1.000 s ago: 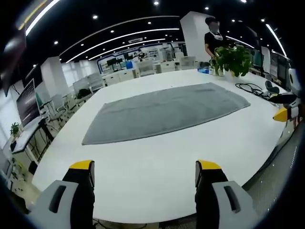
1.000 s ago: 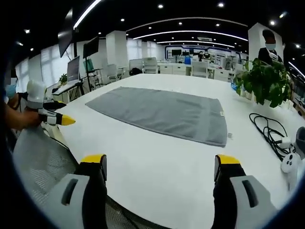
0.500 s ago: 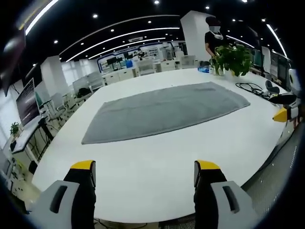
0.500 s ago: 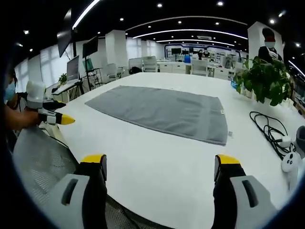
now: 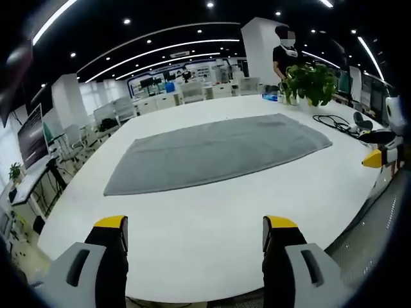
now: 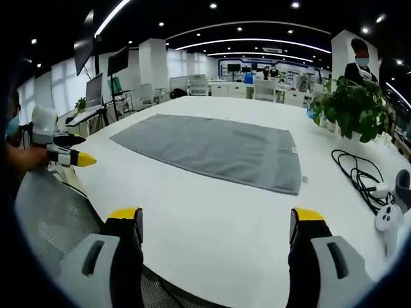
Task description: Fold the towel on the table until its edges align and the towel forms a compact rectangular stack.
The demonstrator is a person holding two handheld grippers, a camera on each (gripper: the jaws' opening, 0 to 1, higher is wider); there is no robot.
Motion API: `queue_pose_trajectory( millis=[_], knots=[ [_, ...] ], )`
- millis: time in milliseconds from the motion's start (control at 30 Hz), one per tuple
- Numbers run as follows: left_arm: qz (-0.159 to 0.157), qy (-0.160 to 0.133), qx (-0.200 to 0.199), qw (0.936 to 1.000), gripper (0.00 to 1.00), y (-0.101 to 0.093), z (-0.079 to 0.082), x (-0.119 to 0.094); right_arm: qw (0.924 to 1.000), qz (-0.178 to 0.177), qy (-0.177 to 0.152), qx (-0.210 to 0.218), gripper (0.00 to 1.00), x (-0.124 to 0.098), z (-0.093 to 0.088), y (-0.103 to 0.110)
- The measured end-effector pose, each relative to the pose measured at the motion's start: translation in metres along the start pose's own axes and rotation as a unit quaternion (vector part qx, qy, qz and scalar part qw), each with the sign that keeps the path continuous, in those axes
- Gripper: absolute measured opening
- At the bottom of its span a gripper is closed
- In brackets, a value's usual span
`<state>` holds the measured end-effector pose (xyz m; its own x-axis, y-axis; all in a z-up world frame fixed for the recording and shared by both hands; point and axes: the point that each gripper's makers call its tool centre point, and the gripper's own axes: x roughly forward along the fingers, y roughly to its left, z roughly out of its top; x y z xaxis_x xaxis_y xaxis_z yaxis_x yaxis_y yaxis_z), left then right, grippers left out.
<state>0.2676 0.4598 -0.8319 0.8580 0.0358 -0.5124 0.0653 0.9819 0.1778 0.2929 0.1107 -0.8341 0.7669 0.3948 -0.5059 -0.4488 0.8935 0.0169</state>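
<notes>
You barely shifted over that last second: both views drifted slightly, and the towel (image 5: 218,152) lay flat and unfolded mid-table (image 6: 212,224). Left gripper (image 5: 192,232) and right gripper (image 6: 218,224) stayed wide open, empty; folding hadn't begun.

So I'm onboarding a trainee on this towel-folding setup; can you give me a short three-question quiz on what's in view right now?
1. True or false: the grey towel lies flat and unfolded on the white table.
2. What sits on the table beyond the towel's far corner? A) potted plant B) laptop C) box
3. How do the jaws of the left gripper and the right gripper stand?

Key: 1 true. 2 A, the potted plant. 3 Both open, holding nothing, short of the towel.
</notes>
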Motion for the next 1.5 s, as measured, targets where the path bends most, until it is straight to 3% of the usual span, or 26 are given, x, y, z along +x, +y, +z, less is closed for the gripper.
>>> queue_pose_trajectory(
  millis=[600,700,800,867,1000,1100,1167,1233,1333,1467,1500],
  knots=[
    [-0.023,-0.003,-0.002,0.9997,0.89,-0.006,0.001,0.003,0.9999,-0.012,0.003,-0.004,0.96,-0.002,-0.001,-0.006],
    [-0.028,0.002,-0.002,0.9996,0.89,-0.007,-0.001,0.005,0.9999,-0.012,0.007,-0.002,0.96,-0.001,-0.002,-0.006],
    [-0.044,0.027,0.008,0.9986,0.91,-0.013,-0.009,0.007,0.9999,-0.012,0.008,0.0,0.95,-0.001,-0.003,-0.006],
    [-0.046,0.025,0.005,0.9986,0.91,-0.013,-0.007,0.007,0.9999,-0.01,0.011,-0.001,0.95,0.0,-0.003,-0.006],
    [-0.081,0.046,-0.011,0.9956,0.91,-0.02,-0.008,0.009,0.9999,-0.007,0.009,0.002,0.97,0.001,0.001,-0.006],
    [-0.09,0.041,-0.004,0.9951,0.91,-0.022,0.0,0.009,0.9999,-0.013,0.0,0.01,0.99,-0.001,0.006,-0.012],
    [-0.093,0.032,0.021,0.9949,0.91,-0.026,0.004,0.01,0.9999,-0.016,0.001,0.006,0.99,-0.001,0.007,-0.014],
    [-0.094,0.044,0.025,0.9943,0.91,-0.03,0.003,0.01,0.9998,-0.017,0.002,0.008,0.98,-0.002,0.008,-0.016],
    [-0.105,0.035,0.026,0.9935,0.91,-0.04,0.012,0.01,0.9998,-0.016,0.0,0.01,0.98,-0.004,0.012,-0.02],
    [-0.124,0.007,0.037,0.9916,0.9,-0.052,0.034,0.012,0.9998,-0.017,-0.008,0.01,0.98,-0.007,0.025,-0.029],
    [-0.132,-0.014,0.05,0.9898,0.89,-0.057,0.044,0.013,0.9996,-0.021,-0.015,0.006,0.98,-0.008,0.032,-0.034]
  ],
)
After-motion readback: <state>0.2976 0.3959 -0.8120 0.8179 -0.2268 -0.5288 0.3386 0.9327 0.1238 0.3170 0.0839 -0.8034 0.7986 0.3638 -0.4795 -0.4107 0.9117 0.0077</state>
